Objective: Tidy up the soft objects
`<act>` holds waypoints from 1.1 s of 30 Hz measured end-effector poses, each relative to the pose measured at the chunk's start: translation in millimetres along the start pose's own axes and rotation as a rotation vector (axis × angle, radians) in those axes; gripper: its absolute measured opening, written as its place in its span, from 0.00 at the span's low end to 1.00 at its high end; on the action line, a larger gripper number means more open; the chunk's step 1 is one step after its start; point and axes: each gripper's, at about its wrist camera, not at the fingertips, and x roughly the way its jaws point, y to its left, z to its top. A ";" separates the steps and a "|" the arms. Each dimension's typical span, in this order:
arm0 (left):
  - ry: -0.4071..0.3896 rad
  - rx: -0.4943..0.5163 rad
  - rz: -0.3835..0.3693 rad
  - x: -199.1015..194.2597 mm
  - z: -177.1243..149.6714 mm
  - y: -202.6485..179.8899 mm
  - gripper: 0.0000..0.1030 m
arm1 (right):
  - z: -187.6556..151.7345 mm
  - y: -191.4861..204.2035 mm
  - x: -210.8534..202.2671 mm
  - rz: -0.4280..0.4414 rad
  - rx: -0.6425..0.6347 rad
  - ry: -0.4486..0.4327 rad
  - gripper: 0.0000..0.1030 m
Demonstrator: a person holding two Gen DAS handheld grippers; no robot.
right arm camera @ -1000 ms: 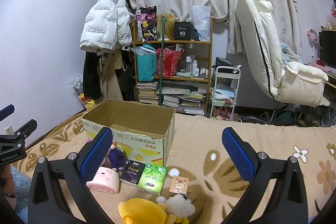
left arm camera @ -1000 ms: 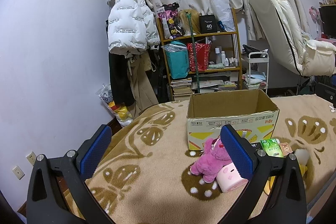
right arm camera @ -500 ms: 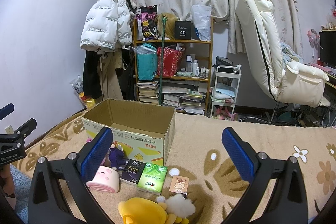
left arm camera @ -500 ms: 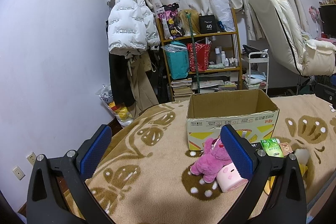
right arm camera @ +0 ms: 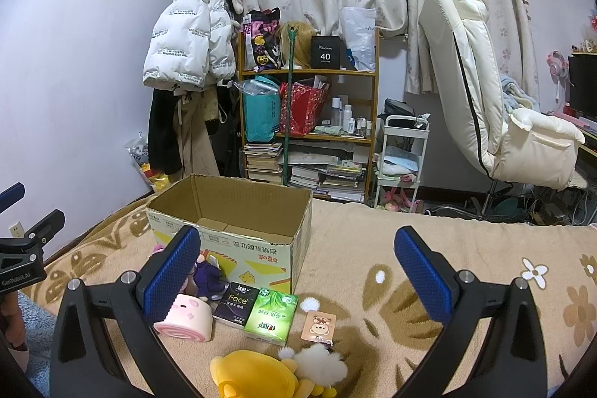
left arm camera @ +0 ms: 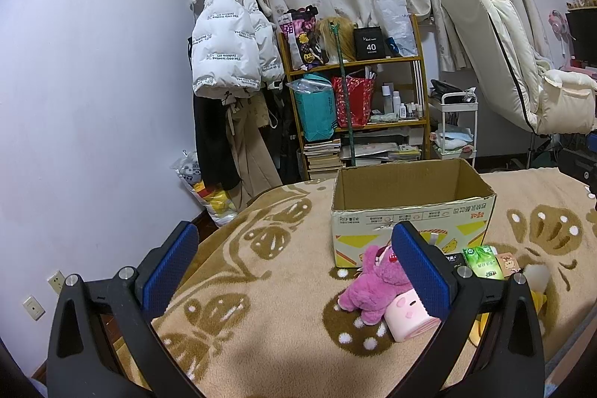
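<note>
Both my claws hang above the blanket with their blue pads wide apart and nothing between them: my left claw (left arm camera: 294, 265) and my right claw (right arm camera: 296, 262).

The soft things lie low ahead of me, in front of the open brown cardboard box (right arm camera: 238, 222). The fuzzy pink plush toy (left arm camera: 373, 286) sits just behind my left claw's right pad, touching the pink roll-shaped cushion (left arm camera: 408, 317). Under my right claw, nearest me, lies the yellow plush duck (right arm camera: 253, 375) with a white fluffy pompom (right arm camera: 321, 366) against it.

My worry is the crowding. The green tissue pack (right arm camera: 271, 315), the black tissue pack (right arm camera: 237, 303) and a small cartoon card (right arm camera: 318, 324) lie just beyond the duck, so a wide closing could drag one along. Plush squashes too; a shallow pinch on fur might slip before I clear the box wall.
</note>
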 end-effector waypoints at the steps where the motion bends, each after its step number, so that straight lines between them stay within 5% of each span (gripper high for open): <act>1: 0.001 0.000 0.002 0.0 0.0 -0.2 0.99 | 0.0 0.0 0.0 0.000 0.000 0.000 1.00; 21: 0.061 0.017 -0.006 13.2 -6.1 -4.2 0.99 | -8.0 0.9 -2.4 0.013 -0.008 0.035 1.00; 33: 0.136 0.075 -0.033 33.5 -10.8 -22.3 0.99 | -25.6 -22.2 35.6 0.034 0.126 0.277 1.00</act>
